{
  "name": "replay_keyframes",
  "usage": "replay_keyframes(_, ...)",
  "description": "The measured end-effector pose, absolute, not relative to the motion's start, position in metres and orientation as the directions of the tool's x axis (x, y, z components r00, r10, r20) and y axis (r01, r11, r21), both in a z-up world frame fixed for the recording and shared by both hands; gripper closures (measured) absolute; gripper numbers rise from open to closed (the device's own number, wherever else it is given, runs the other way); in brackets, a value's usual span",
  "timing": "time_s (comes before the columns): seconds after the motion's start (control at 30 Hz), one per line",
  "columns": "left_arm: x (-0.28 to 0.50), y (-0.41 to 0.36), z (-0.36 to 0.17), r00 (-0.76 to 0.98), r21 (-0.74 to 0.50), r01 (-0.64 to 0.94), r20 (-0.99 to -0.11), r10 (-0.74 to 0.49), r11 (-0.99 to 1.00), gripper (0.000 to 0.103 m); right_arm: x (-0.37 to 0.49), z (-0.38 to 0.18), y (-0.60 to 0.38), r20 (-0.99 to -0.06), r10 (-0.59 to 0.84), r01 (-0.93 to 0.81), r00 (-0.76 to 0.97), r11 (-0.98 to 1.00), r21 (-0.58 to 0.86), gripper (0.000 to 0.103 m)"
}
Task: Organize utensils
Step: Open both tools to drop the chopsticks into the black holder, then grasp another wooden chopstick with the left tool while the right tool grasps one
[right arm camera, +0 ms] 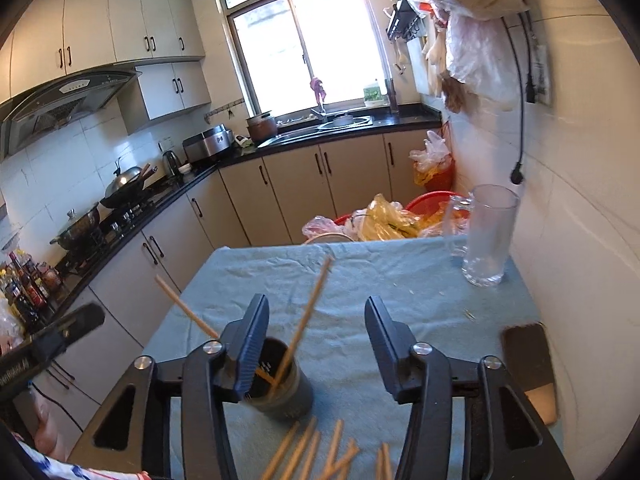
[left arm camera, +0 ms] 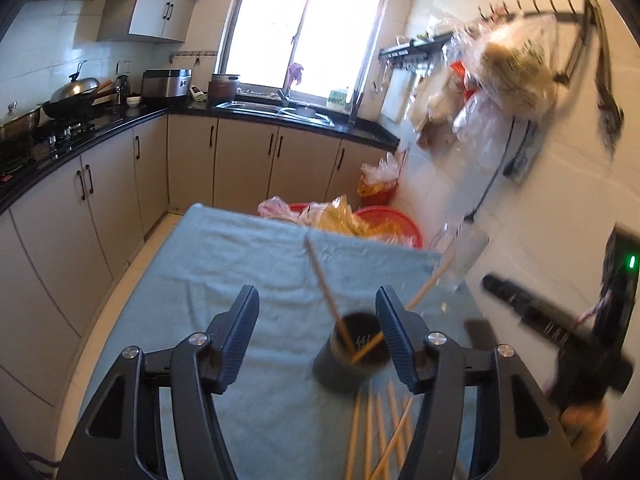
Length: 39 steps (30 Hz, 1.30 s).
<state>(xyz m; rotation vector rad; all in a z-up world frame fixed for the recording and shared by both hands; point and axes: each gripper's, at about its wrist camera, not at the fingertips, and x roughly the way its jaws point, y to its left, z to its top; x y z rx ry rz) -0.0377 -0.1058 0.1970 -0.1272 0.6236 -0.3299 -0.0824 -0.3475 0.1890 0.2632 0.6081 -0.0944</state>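
Observation:
A dark cup point(left arm camera: 352, 354) stands on the table's blue-green towel point(left arm camera: 248, 264) with two wooden chopsticks point(left arm camera: 326, 286) leaning out of it. Several loose chopsticks point(left arm camera: 380, 436) lie on the towel just in front of the cup. My left gripper point(left arm camera: 316, 304) is open over the towel, with the cup low between its fingers, nearer the right one, and nothing gripped. My right gripper point(right arm camera: 316, 312) is also open and empty. In its view the cup point(right arm camera: 292, 396) sits partly behind the left finger, and loose chopsticks point(right arm camera: 320, 452) lie below.
A glass mug point(right arm camera: 488, 236) stands at the table's far right corner by the wall. A dark flat device point(right arm camera: 528, 360) lies near the right edge. Red basins with plastic bags point(right arm camera: 400, 216) sit beyond the far edge. Kitchen counters run along the left and back.

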Motion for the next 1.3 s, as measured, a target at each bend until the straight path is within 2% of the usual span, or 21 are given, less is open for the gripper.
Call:
replay_keyframes(0.13,-0.064,-0.113,0.163,0.713,-0.164,0.322,-0.606,-0.353,0.932,0.043,-0.114,0.165,-0.353,-0.627,-0.023,0.179,0.779,0.966,0.187,0.047)
replay_keyframes(0.3,-0.085,-0.150,0.112,0.571,-0.136,0.461,-0.711,-0.411,0.877,0.044,-0.152,0.098,-0.369,-0.750,0.003,0.223,0.662,0.954,0.201,0.048)
replay_keyframes(0.33,-0.089,-0.161,0.103,0.536,-0.130,0.501,-0.730,-0.425,0.856,0.047,-0.156,0.089,-0.373,-0.762,0.015,0.230,0.647,0.950,0.213,0.050)
replay_keyframes(0.4,-0.098,-0.187,0.084,0.486,-0.090,0.572,-0.764,-0.425,0.815,0.055,-0.168,0.065,-0.379,-0.794,0.050,0.243,0.606,0.939,0.245,0.064)
replay_keyframes(0.5,-0.104,-0.218,0.063,0.426,-0.040,0.656,-0.805,-0.414,0.754,0.057,-0.181,0.040,-0.379,-0.826,0.080,0.237,0.559,0.938,0.251,0.065)
replay_keyframes(0.57,-0.103,-0.229,0.050,0.408,-0.019,0.672,-0.825,-0.391,0.741,0.062,-0.186,0.032,-0.376,-0.836,0.089,0.223,0.542,0.943,0.245,0.067)
replay_keyframes(0.7,-0.101,-0.242,0.034,0.399,0.024,0.682,-0.850,-0.345,0.731,0.067,-0.189,0.026,-0.372,-0.839,0.086,0.207,0.538,0.951,0.230,0.069)
replay_keyframes(0.83,-0.093,-0.248,0.026,0.381,0.031,0.670,-0.872,-0.308,0.742,0.088,-0.187,0.021,-0.371,-0.845,0.076,0.203,0.530,0.956,0.213,0.078)
replay_keyframes(1.23,-0.084,-0.246,0.016,0.332,-0.022,0.668,-0.886,-0.324,0.744,0.089,-0.180,0.015,-0.364,-0.848,0.026,0.206,0.529,0.966,0.158,0.078)
replay_keyframes(1.3,-0.085,-0.247,0.014,0.325,-0.016,0.674,-0.891,-0.317,0.738,0.091,-0.180,0.015,-0.363,-0.850,0.011,0.211,0.526,0.967,0.143,0.085)
